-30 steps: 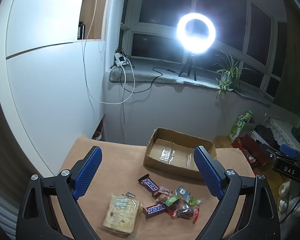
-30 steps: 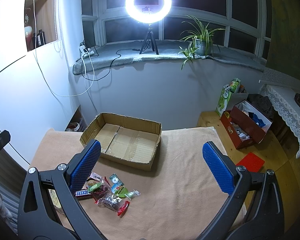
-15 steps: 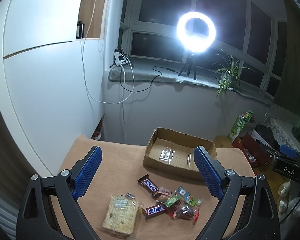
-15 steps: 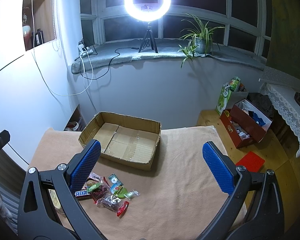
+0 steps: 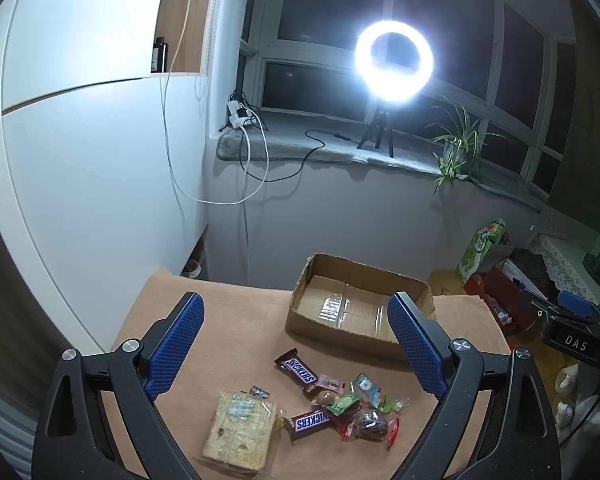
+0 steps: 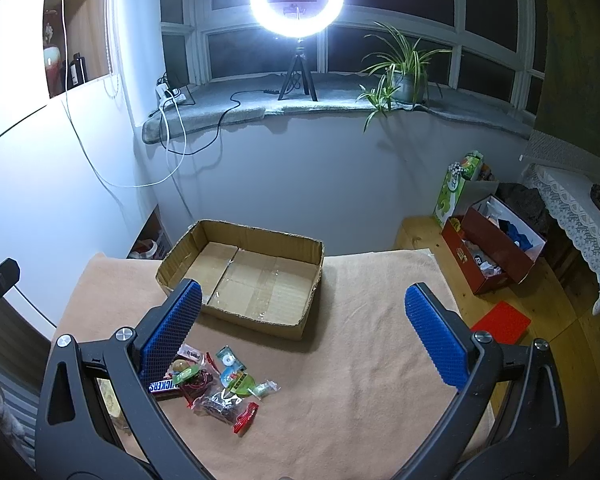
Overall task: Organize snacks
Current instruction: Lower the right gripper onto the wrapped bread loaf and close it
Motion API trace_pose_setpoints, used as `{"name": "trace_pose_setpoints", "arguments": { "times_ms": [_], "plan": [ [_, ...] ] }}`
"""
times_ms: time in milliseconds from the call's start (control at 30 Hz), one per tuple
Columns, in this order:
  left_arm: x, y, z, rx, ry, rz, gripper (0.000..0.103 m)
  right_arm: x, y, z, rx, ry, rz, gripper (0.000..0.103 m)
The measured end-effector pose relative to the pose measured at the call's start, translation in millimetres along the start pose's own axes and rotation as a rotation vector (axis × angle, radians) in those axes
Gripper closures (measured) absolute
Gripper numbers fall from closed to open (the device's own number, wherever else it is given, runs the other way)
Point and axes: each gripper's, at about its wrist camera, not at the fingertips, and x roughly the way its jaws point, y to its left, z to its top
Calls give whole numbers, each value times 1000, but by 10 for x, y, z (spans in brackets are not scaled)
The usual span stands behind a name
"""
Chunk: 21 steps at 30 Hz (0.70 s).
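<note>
An open, empty cardboard box [image 5: 360, 312] [image 6: 244, 276] sits at the far side of the tan-covered table [image 6: 360, 360]. In front of it lies a pile of snacks: two Snickers bars [image 5: 296, 370] [image 5: 310, 422], a cracker pack [image 5: 240, 432], and several small wrapped candies [image 5: 364, 404] [image 6: 220, 388]. My left gripper [image 5: 296, 344] is open and empty, held above the snacks. My right gripper [image 6: 300, 332] is open and empty, above the table to the right of the pile; its left finger hides part of the pile.
A ring light on a tripod [image 6: 296, 0] and a potted plant [image 6: 404, 72] stand on the windowsill. A white cabinet wall [image 5: 92, 180] is to the left. Boxes and a red bin [image 6: 492, 248] sit on the floor to the right.
Both grippers have drifted very slightly; the view shifts a little. Nothing was grasped or moved.
</note>
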Motion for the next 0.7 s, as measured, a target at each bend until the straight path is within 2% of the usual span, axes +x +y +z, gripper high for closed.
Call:
{"name": "trace_pose_setpoints", "arguments": {
  "times_ms": [300, 700],
  "plan": [
    [74, 98, -74, -28, 33, 16, 10, 136, -21, -90, 10, 49, 34, 0],
    [251, 502, -247, -111, 132, 42, 10, 521, 17, -347, 34, 207, 171, 0]
  ]
}}
